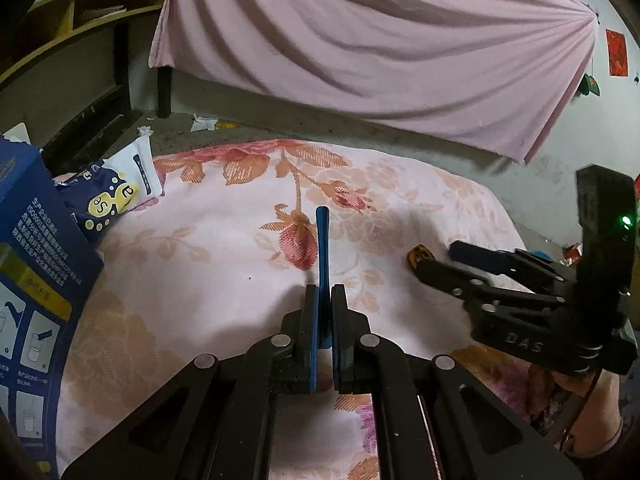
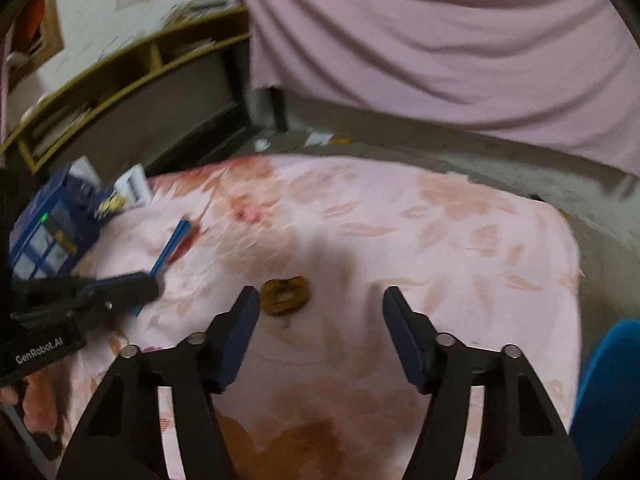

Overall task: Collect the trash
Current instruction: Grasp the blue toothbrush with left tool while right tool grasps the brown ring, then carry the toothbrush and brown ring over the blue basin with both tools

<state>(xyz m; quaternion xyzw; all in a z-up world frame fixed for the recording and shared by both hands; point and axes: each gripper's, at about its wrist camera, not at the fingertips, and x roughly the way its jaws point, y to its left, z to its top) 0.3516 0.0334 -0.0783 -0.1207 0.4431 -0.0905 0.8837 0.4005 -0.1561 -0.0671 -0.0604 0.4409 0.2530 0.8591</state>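
Left hand-held gripper (image 1: 322, 300) clamps thin blue strip (image 1: 322, 248) upright. Right hand-held gripper (image 2: 320, 304) gapes wide over brown scrap (image 2: 285, 295) on floral tabletop (image 2: 460, 240). Pickup step; next: shift left, lower, close.

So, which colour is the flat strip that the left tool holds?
Blue. The flat strip shows best in the left wrist view, clamped in the left tool.
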